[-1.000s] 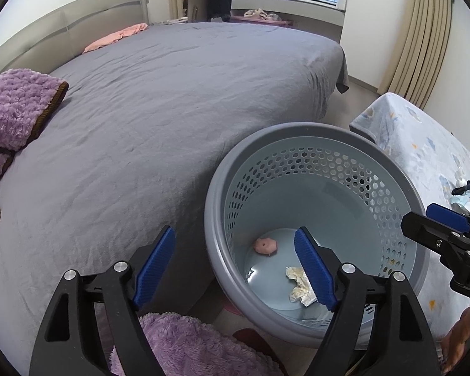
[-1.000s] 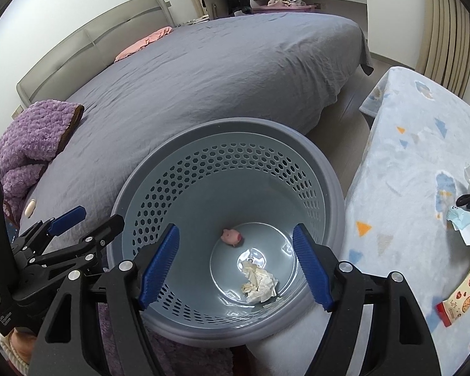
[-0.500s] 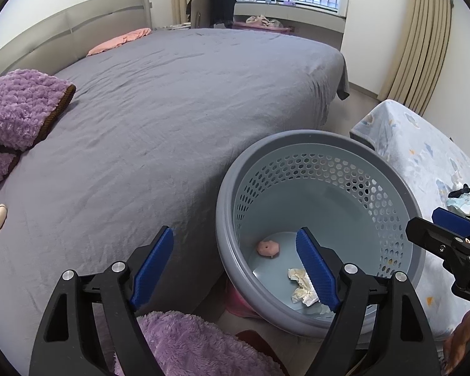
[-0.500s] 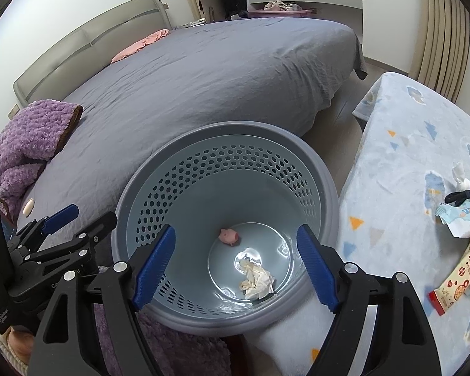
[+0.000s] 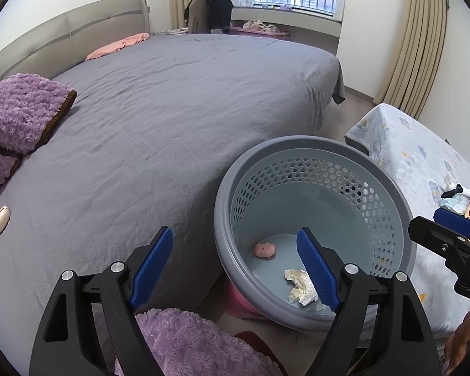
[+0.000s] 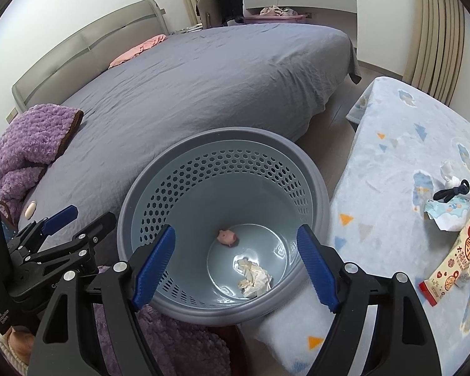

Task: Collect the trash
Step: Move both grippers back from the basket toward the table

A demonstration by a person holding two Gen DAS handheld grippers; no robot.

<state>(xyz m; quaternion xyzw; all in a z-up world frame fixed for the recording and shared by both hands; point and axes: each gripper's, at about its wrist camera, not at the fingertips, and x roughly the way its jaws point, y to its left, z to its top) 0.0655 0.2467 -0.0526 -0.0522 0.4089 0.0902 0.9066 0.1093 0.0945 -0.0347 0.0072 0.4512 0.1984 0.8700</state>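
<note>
While both claws hang over the round grey perforated plastic basket (image 6: 313,175), neither grips anything. The left claw (image 5: 235,266) has its blue-padded jaws spread wide, one jaw over the grey bedsheet and the other over the basket's inside, with nothing between them. The right claw (image 6: 235,264) is spread just as wide, and its jaws frame the basket's floor from above without touching it.

Two pieces of trash lie on that floor: a crumpled white paper wad (image 6: 254,279) nearer the camera and a small pink lump (image 6: 227,237) a little beyond it, the two apart from each other. The basket stands on the floor between the large bed with the grey sheet (image 6: 203,87) and a low surface under a pale blue patterned cloth (image 6: 401,156).

On that cloth, well to the right of the basket, more litter remains: a cream snack wrapper with red print (image 6: 454,260), a torn pale blue packet (image 6: 448,216) just beyond it, and a dark hair tie (image 6: 452,189) against a white tube. A fluffy purple garment (image 5: 18,116) lies on the bed's left side, and a small cream oval object (image 5: 1,219) rests on the sheet near it.
</note>
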